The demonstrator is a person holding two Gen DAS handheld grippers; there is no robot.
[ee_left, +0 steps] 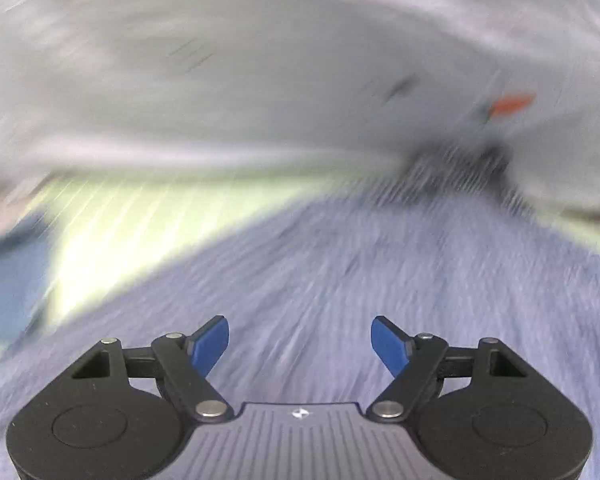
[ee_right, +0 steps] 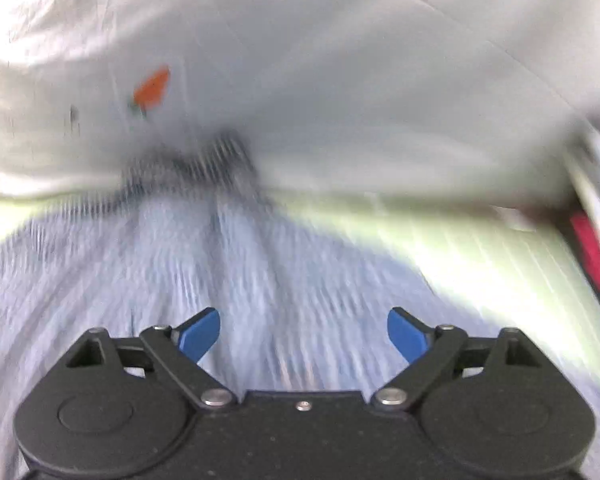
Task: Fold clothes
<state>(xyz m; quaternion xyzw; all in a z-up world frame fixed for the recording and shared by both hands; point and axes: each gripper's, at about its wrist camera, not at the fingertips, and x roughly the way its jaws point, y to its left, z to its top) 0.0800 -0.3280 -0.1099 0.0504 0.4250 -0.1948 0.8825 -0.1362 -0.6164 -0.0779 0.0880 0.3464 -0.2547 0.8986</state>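
Two grippers, left gripper [ee_left: 300,344] and right gripper [ee_right: 304,334], both released and empty, above one blue striped garment [ee_left: 340,272]; one white cloth [ee_right: 340,80] beyond

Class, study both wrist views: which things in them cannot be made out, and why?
- Left wrist view: striped blue garment, its type lost to motion blur.
- Right wrist view: red object, cut off by the right edge.
- Both views: orange mark on the white cloth, too blurred to identify.
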